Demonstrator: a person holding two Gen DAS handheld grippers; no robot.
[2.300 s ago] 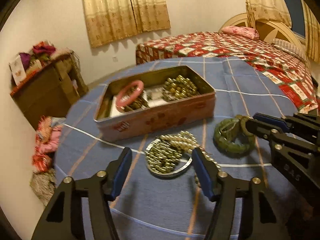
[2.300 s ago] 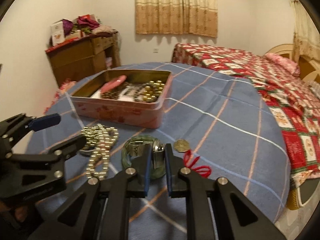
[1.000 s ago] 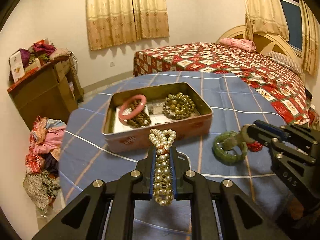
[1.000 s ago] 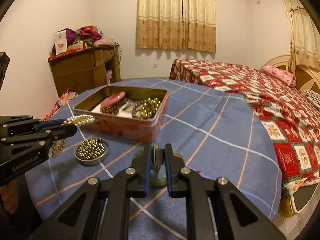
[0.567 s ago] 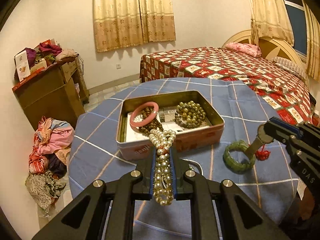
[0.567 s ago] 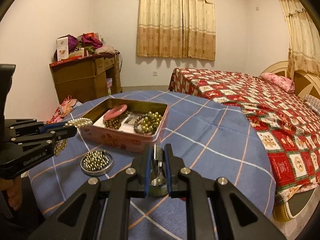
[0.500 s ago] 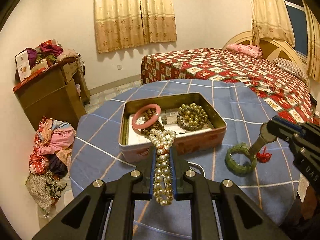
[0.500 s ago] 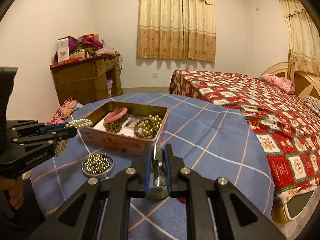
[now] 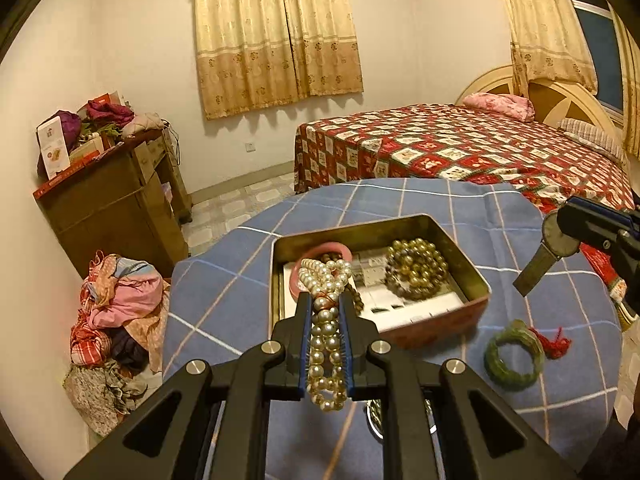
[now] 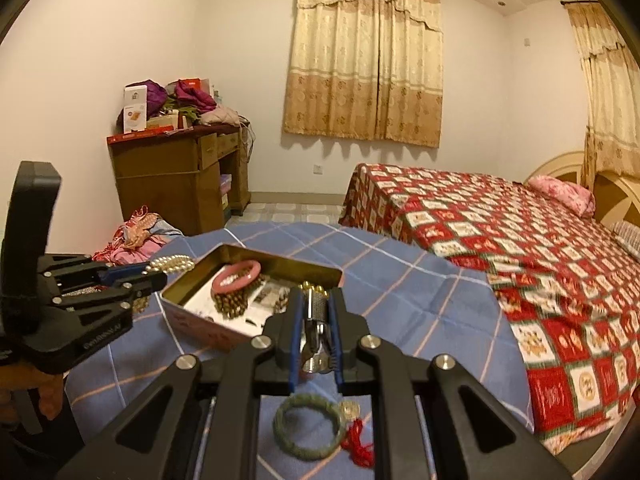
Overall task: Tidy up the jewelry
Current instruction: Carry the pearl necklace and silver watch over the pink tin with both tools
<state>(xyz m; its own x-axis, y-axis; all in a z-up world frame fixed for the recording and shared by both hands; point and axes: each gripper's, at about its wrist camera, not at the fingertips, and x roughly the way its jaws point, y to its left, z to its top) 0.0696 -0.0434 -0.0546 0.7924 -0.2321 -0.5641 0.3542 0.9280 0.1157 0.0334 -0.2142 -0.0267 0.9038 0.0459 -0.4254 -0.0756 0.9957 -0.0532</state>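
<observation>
While the left tongs (image 9: 325, 312) grip a pearl strand (image 9: 325, 344) above the tin (image 9: 472, 268), the right tongs (image 10: 316, 320) pinch what looks like a metal watch (image 10: 317, 320) over the surface (image 10: 420, 292).

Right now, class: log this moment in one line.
left hand-held gripper: shut on pearl necklace | right hand-held gripper: shut on wristwatch | green bangle: on table

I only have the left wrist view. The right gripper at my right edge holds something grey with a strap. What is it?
Observer: A silver watch. The right gripper is shut on its metal mesh band.
Operator: There's a bump at the green bangle's far rim that I can't make out.
Observer: That's a small gold disc on the cloth, right beside the bangle and the red tassel.
</observation>
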